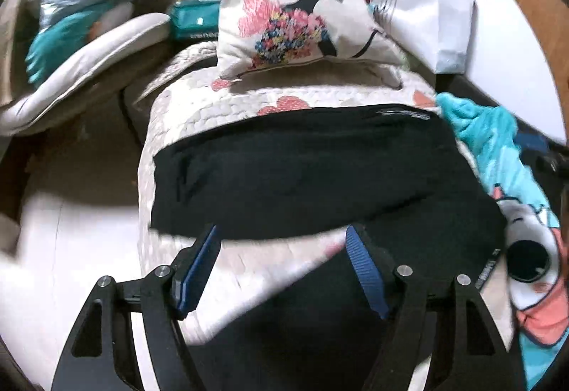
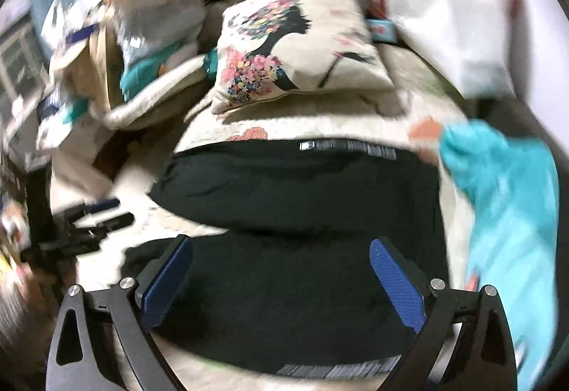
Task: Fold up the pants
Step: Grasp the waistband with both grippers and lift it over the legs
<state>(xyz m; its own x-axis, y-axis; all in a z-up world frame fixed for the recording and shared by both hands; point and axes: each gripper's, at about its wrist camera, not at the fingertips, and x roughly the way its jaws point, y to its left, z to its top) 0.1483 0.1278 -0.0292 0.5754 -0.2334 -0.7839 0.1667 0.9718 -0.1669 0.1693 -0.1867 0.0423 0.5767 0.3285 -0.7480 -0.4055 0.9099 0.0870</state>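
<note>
Black pants (image 1: 302, 174) lie folded across the quilt (image 1: 199, 113), below the pillow (image 1: 284, 14). Left gripper (image 1: 284, 270) and right gripper (image 2: 281, 280) hover above, jaws wide, holding nothing. A careless snag could drag the fold open.

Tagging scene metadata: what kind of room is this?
Likely a cluttered bedroom. Black pants lie on a quilted bed cover, with a floral cushion at the far end and a teal blanket beside it.
</note>
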